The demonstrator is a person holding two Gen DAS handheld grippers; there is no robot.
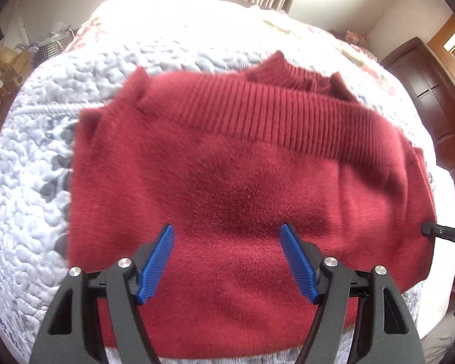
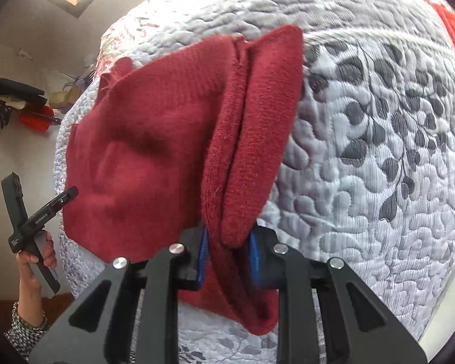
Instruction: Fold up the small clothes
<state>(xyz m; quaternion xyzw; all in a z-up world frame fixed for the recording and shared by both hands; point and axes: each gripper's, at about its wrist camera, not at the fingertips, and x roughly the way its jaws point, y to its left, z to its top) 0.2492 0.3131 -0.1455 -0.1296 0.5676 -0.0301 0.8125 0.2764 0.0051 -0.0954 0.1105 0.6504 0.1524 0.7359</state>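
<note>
Left wrist view: dark red knit sweater lies folded on the bed, filling the middle of the frame. Its ribbed hem band runs across the upper part of the fold, slanting down toward the right. A cuff or collar end pokes up at the top centre, blurred. Under it, a pale blue quilted bedspread with grey leaf print shows at the left edge.

Left claw: blue pads spread wide, nothing between them, poised over the lower middle of the sweater. Contact with the cloth cannot be judged.

At the right edge of this frame the black tip of the other tool touches or nearly touches the sweater's side; which one, I cannot tell.

Right wrist view: right claw is closed narrow on a doubled edge of the sweater. A thick fold of the red knit rises from between the blue pads toward the upper centre, and another flap hangs below the claw at bottom centre. The rest of the garment spreads to the left over the bedspread.

Lower left of the same frame: a person's hand grips the black handle of the left tool, patterned sleeve at the wrist. Its tip sits at the sweater's left border.

Dark wooden door at the right of the left wrist view.
</note>
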